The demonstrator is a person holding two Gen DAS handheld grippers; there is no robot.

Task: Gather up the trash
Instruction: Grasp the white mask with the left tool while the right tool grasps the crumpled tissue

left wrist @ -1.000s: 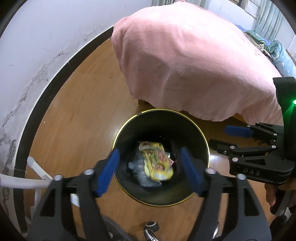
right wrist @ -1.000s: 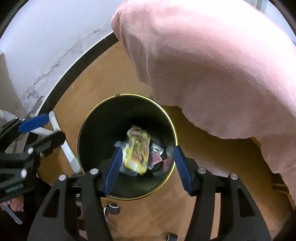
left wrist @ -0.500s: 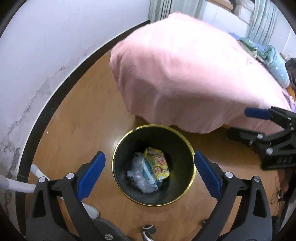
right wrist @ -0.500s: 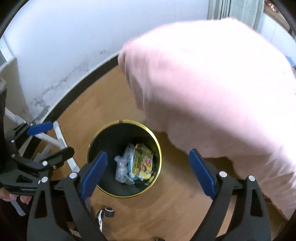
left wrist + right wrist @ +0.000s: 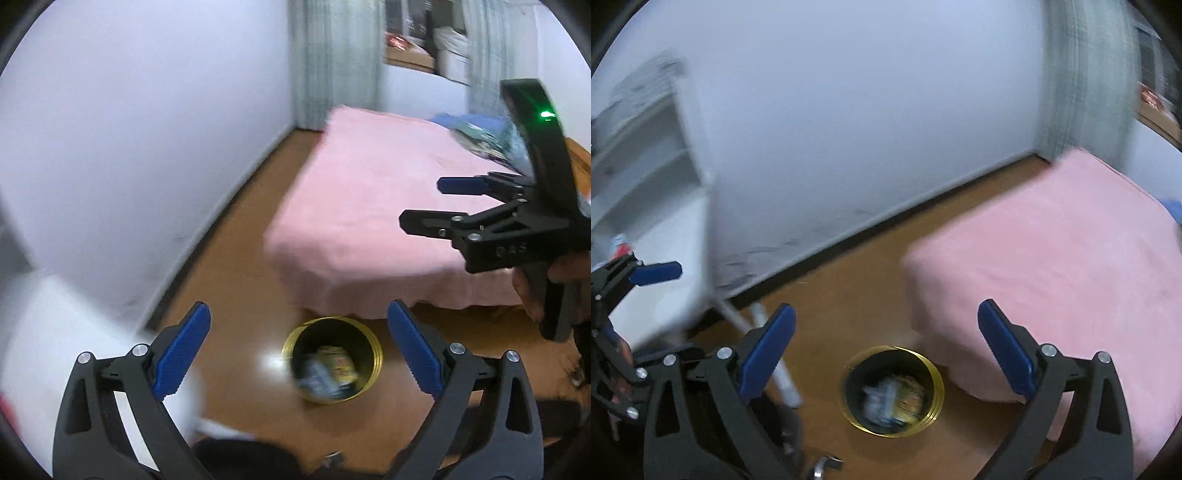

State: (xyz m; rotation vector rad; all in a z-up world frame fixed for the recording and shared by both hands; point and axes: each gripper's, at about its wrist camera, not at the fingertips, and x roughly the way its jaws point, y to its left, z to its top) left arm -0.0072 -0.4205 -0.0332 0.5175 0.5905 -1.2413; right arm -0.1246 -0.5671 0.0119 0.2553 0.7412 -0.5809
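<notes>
A black bin with a gold rim (image 5: 373, 354) stands on the wooden floor far below both grippers. Inside it lie a yellow snack wrapper and crumpled clear plastic (image 5: 327, 373). My left gripper (image 5: 297, 314) is open and empty high above the bin. In the right wrist view the same bin (image 5: 938, 391) and its trash (image 5: 890, 398) appear blurred. My right gripper (image 5: 886, 314) hangs above them, its jaws opening with nothing between them. It also shows at the right of the left wrist view as the right gripper (image 5: 424, 201), held by a hand (image 5: 532, 288).
A bed under a pink cover (image 5: 369, 206) stands close behind the bin. A white wall with a dark skirting (image 5: 849, 236) runs along the left. A white shelf unit (image 5: 646, 166) and white frame legs (image 5: 775, 354) stand left of the bin. Curtains (image 5: 332, 62) hang at the back.
Both grippers have risen far above the bin, which now looks small. Both jaws have spread wider. The yellow wrapper that hung between the right fingers now lies in the bin.
</notes>
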